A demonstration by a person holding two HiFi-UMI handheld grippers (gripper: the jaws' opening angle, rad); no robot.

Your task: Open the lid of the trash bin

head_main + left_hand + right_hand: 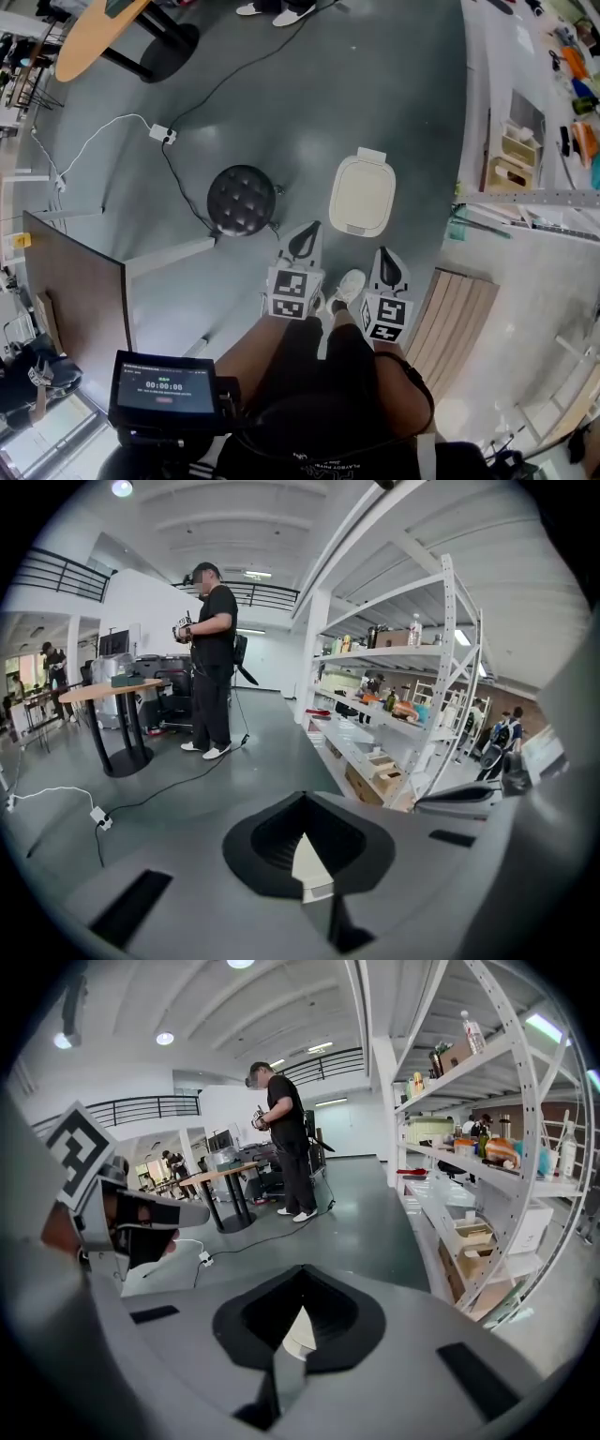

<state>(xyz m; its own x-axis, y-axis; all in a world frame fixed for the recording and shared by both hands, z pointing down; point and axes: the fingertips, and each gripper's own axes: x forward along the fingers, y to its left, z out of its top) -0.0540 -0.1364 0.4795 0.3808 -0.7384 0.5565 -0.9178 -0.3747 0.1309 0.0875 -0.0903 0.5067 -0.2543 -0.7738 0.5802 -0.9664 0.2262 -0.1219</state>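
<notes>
Cream plastic trash bin point(362, 192) sits on the grey floor point(281, 103), dead ahead of the person, lid point(361, 178) down flat. Nothing started on it yet, by the look of it.

Key geometry, head view:
- Bin's long axis runs straight away from the person. The small tab at the far end is probably the hinge, the notch at the near edge the likely lift point.
- Left gripper point(305, 242) has its tip just beside the bin's near-left corner. Right gripper point(388, 267) sits just behind the near edge, a bit right of centre.
- Both are about equally close in plan. Right looks better lined up with the near-edge notch, so it's the likelier one to go under the lid. Height above the bin can't be judged from here.
- Both gripper views look level out across the room and don't show the bin at all, so it lies below and forward of both.

Tool state: both pairs of jaws closed to a point, nothing between them. They'd need to part, or hook the edge, before lifting.

Black stool point(241, 200) is left of the bin, apart from it and not in the way.

Readable text: screen point(164, 384) at lower left shows 00:00:00. Marker cubes carry square codes only. No brand or label readable on the bin.
</notes>
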